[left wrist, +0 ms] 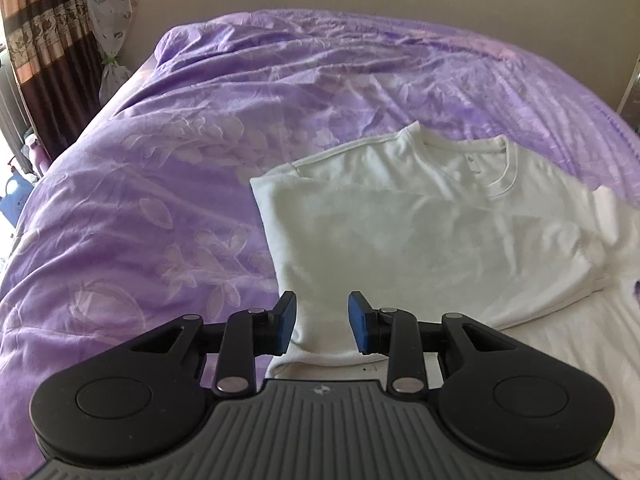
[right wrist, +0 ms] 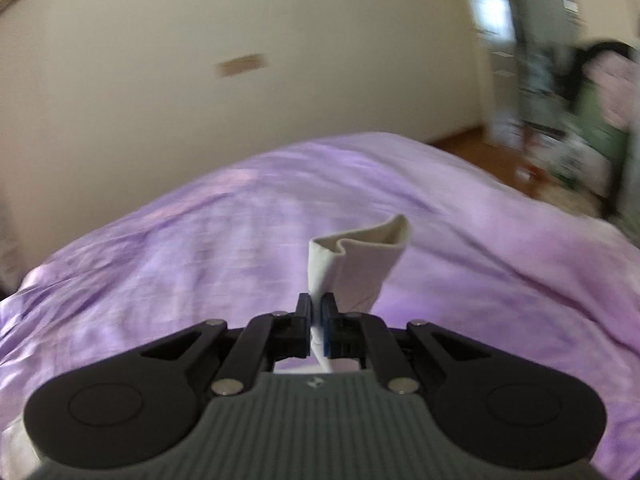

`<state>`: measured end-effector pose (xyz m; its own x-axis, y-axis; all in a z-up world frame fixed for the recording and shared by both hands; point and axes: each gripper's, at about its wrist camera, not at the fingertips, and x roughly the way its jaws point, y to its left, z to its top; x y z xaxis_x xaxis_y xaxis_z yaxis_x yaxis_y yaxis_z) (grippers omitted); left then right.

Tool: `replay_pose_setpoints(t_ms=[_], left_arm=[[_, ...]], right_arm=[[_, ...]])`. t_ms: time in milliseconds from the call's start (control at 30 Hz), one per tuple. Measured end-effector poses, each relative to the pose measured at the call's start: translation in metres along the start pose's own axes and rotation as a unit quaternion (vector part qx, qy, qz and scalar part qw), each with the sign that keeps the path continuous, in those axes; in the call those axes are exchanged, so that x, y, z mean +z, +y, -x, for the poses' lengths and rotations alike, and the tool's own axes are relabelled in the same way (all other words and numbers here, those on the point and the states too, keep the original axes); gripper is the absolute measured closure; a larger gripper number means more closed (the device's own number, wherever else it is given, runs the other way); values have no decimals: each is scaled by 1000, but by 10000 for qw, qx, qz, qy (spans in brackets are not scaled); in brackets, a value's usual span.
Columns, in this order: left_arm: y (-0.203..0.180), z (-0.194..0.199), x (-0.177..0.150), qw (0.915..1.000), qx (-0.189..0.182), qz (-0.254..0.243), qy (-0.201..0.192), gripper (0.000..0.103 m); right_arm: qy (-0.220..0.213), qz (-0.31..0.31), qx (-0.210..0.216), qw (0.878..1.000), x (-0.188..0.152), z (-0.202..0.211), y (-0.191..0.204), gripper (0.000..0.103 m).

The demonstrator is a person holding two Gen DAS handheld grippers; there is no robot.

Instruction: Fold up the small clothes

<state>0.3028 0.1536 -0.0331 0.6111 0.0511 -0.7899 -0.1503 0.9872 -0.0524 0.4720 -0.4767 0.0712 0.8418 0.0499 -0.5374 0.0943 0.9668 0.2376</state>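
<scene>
A white T-shirt point(left wrist: 420, 232) lies on the purple bedspread point(left wrist: 160, 184), its left side folded in, collar toward the far side. My left gripper point(left wrist: 322, 322) is open and empty, hovering over the shirt's near hem. My right gripper point(right wrist: 316, 316) is shut on a piece of the white shirt point(right wrist: 356, 268), which sticks up between the pads above the purple bedspread point(right wrist: 200, 248). The right wrist view is blurred.
Patterned curtains point(left wrist: 36, 60) hang at the left of the bed. A beige wall point(right wrist: 240, 60) is behind the bed. Wooden floor point(right wrist: 464, 140) and cluttered furniture point(right wrist: 580, 120) lie to the right. A white sheet point(left wrist: 560, 340) shows at the near right.
</scene>
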Motion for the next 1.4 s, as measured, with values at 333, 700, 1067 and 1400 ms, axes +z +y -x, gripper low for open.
replay_pose_setpoints(t_ms=[333,700,1067,1400], left_arm=[[30,13,-10,9980,-505,365,-115,75],[19,1,-18,9922,-1200,333,11,76],[-13,-49,12,9671,-2189,1286,146,58],[-39,-132,18,9584,-2086,1868,551,54]], right_arm=[[271,843,1892,9779,-61,-4,239,103],[2276,1322,2317,9365,-253,-76,321,95],[1948,1537,2272,9417,-209,-50,273,56],[1682,1598,1126,9662,-172,-43,132,53]])
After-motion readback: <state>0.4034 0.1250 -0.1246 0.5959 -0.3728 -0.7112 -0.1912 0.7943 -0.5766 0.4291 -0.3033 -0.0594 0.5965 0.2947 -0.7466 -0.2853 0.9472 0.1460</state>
